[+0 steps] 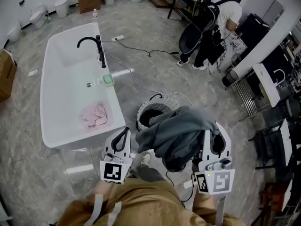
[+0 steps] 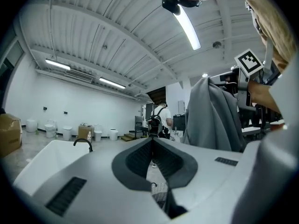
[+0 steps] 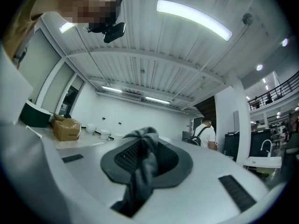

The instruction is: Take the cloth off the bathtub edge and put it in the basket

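folds of a thick dark grey fabric cloth (image 1: 176,131) hang bunched from the right gripper (image 1: 210,134), whose two jaws pinch a twisted ridge of it. in the right gripper view that ridge (image 3: 142,171) stands up between the ribbed pads of the gripper (image 3: 145,158) and trails down out of the gap. the cloth is off the tub, held in the air. from the head view it overlaps the near right side of the round white mesh basket (image 1: 142,113) on the floor. the left gripper (image 1: 125,133) sits just beside the cloth's left edge with its jaws pressed together on nothing. a crumpled pink cloth (image 1: 94,115) lies at the near end of the white rectangular bathtub (image 1: 46,79), close to its right rim.
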Tool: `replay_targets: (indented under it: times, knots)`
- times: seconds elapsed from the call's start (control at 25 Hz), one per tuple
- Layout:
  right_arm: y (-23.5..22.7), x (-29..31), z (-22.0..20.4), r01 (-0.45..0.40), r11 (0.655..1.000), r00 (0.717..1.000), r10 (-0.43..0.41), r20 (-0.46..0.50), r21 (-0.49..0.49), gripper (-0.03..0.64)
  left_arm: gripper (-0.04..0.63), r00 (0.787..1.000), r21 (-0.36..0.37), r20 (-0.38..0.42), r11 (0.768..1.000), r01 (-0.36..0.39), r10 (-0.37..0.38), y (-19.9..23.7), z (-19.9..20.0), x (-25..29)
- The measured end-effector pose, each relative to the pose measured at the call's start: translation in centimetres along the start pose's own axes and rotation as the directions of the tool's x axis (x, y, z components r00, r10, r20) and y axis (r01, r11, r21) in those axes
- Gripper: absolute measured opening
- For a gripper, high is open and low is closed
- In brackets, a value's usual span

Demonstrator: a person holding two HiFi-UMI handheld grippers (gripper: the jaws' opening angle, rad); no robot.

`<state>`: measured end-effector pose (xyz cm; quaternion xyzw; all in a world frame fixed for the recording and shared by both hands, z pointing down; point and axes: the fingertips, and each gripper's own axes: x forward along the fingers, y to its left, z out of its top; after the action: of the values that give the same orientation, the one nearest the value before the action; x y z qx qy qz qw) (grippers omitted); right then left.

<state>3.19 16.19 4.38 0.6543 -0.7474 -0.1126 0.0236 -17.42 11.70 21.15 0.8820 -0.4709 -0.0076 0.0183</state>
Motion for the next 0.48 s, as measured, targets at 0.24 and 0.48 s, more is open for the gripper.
replay_targets:
  times: [0.24, 0.48]
  knots:
    - [-4.5, -1.6, -1.2, 0.094, 0.995, 0.995, -0.095, -0.03, -0.014, 0.055, 0.006, 0.997, 0.002, -0.011, 0.997, 0.081, -0.081, -3.3, -0.8, 3.1]
    - [-9.5, -1.5, -3.1, 0.118, 0.993, 0.992, -0.118, -0.049, -0.001, 0.055, 0.006, 0.991, -0.001, -0.047, 0.992, 0.128, -0.128, -7.1, -1.9, 7.3]
